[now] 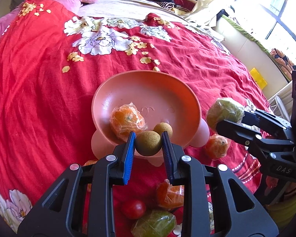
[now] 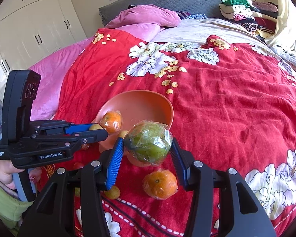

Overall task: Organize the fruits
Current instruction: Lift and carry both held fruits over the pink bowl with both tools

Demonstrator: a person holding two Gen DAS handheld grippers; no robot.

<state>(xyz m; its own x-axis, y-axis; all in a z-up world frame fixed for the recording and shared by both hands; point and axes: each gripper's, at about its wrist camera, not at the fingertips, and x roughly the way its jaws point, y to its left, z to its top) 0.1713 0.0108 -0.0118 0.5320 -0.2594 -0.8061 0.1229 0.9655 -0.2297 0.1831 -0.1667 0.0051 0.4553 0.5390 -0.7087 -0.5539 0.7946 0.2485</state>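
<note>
A pink bowl [image 1: 148, 90] sits on the red floral bedspread, also in the right wrist view [image 2: 148, 102]. It holds a wrapped orange [image 1: 127, 120] and a small brown round fruit [image 1: 163, 128]. My left gripper [image 1: 148, 143] is shut on another small brown round fruit [image 1: 148, 143] at the bowl's near rim. My right gripper [image 2: 147, 148] is shut on a plastic-wrapped green fruit [image 2: 148, 143], held above the bed just right of the bowl; it also shows in the left wrist view [image 1: 225, 112].
Loose on the bedspread: a wrapped orange [image 2: 160, 183], a small yellow fruit [image 2: 112, 192], another wrapped orange [image 1: 170, 195], a red tomato [image 1: 133, 208], a wrapped green fruit [image 1: 154, 224]. Pink pillows [image 2: 146, 17] and piled clothes [image 2: 244, 11] lie at the far end.
</note>
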